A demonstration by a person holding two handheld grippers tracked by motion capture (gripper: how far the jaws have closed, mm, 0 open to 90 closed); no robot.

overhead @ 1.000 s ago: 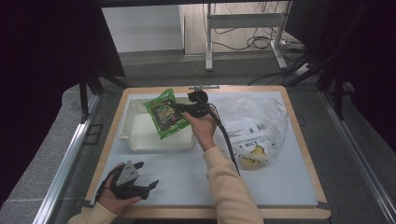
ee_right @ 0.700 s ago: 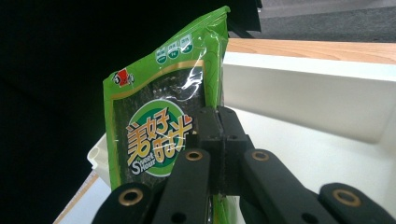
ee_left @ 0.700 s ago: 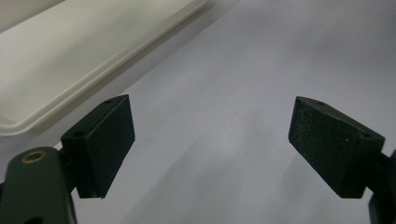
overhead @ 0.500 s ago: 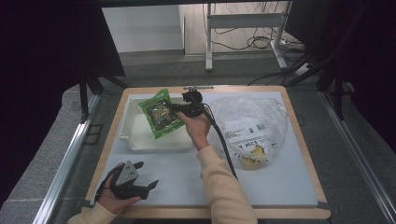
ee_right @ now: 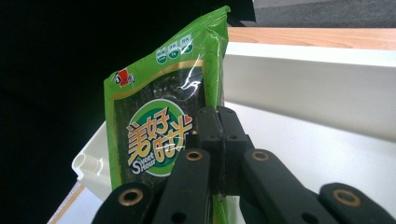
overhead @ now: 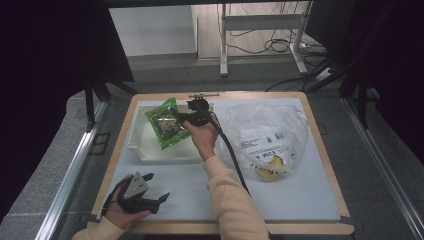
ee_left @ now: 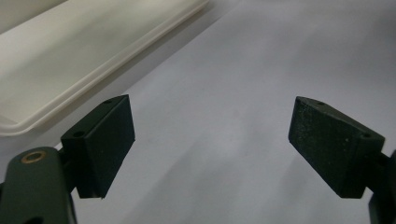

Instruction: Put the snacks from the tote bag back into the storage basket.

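The right gripper (overhead: 186,119) has its 2 jaws clamped tight on the edge of a green snack packet (overhead: 165,128), seen up close in the right gripper view (ee_right: 159,135), where the packet stands upright just beyond and to the left of the pinched fingers (ee_right: 208,135). The packet hangs over the white tray (overhead: 137,147), whose far wall (ee_right: 308,88) runs behind the fingertips. The left gripper (overhead: 150,192) lies low near the table's front edge, its 2 jaws spread wide with nothing between them but bare table sheet (ee_left: 224,140); the tray's rim (ee_left: 93,79) sits beyond its left finger (ee_left: 109,140). A clear plastic bag (overhead: 265,135) lies well apart from both, right of the right hand (overhead: 202,140).
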